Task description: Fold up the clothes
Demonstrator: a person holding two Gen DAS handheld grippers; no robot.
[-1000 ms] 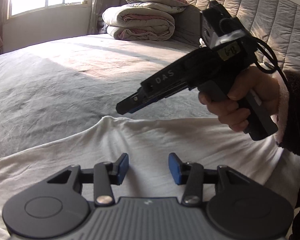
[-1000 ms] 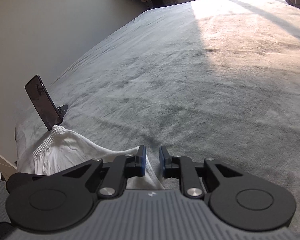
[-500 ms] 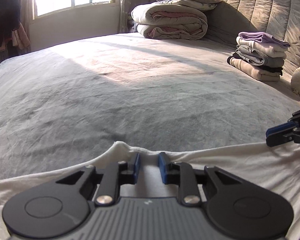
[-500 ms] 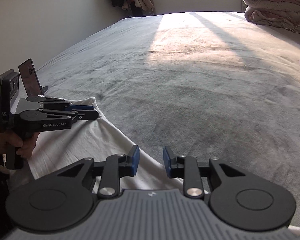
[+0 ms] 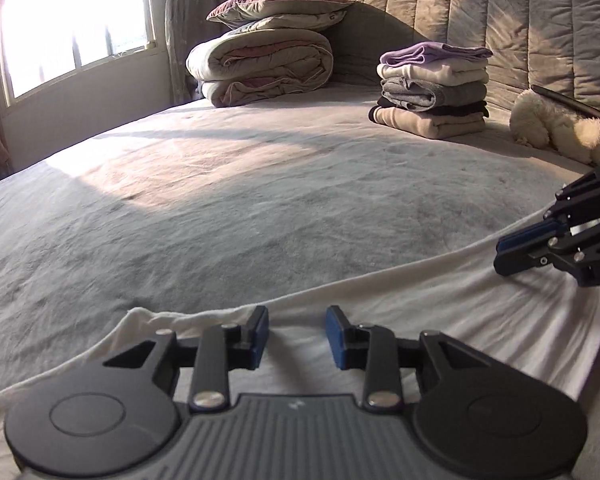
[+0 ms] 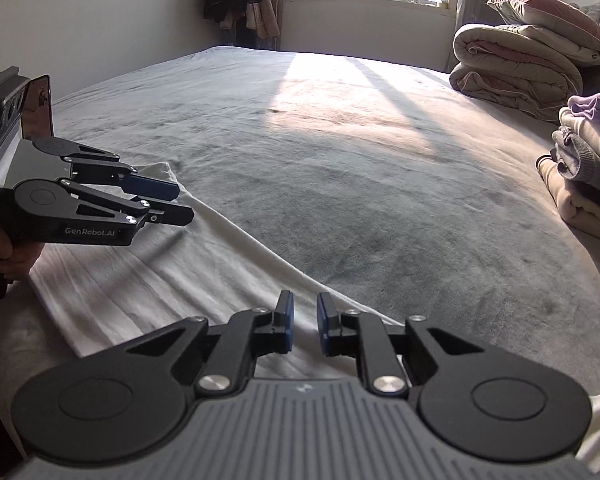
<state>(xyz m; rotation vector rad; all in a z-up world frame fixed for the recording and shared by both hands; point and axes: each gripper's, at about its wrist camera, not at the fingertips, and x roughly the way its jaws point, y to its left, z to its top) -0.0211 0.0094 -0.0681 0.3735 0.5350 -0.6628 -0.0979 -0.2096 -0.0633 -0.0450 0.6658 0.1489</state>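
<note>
While white cloth [image 5: 380,300] lies flat on bed [image 5: 220,208], left gripper [image 5: 297,338] jaws wide apart, empty; right gripper [image 6: 305,328] jaws narrowly apart, empty, over cloth edge.

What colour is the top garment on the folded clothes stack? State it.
Light purple top garment; clearest in the left wrist view.

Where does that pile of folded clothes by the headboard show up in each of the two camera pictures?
Left wrist view: the pile of folded clothes sits upper right of centre, purple piece on top, in front of the headboard.
Right wrist view: the pile is cut off at the right edge, halfway down.
Shared landmark: the rolled quilt, beside the pile in both.
</note>
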